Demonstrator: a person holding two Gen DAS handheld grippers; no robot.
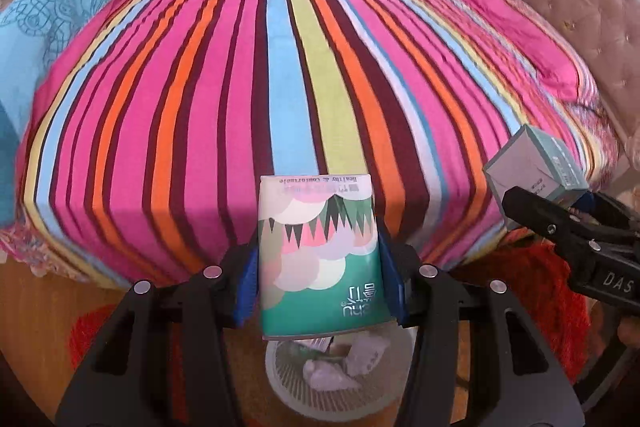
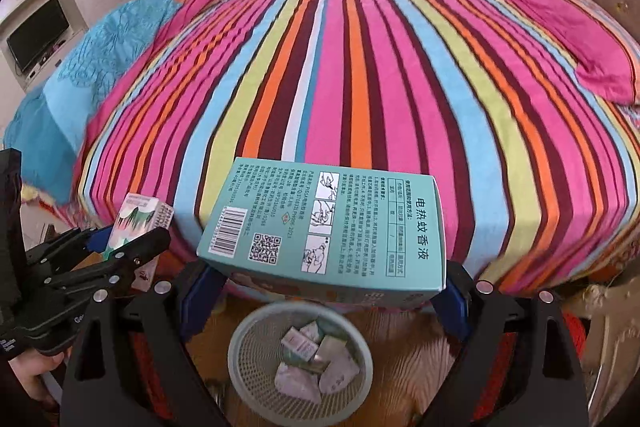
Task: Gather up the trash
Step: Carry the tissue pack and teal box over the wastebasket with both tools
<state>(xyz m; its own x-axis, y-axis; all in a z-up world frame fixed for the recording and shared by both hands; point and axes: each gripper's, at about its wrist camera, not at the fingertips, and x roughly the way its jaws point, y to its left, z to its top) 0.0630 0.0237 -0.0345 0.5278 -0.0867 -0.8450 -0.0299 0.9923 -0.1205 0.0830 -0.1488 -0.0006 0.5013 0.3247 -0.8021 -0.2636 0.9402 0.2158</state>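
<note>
Bright, blurred (fisheye-warped edges).

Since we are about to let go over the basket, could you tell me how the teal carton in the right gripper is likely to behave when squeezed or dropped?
The teal carton looks like thin card, probably light and easily dented. Its flat faces should not roll. Spanning much of the wastebasket, it may catch the rim.

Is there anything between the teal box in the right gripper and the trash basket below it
Nothing visible. The teal box, clamped in the right gripper, hangs above the open mesh basket, with only air between. The basket already holds crumpled wrappers but isn't full.
</note>
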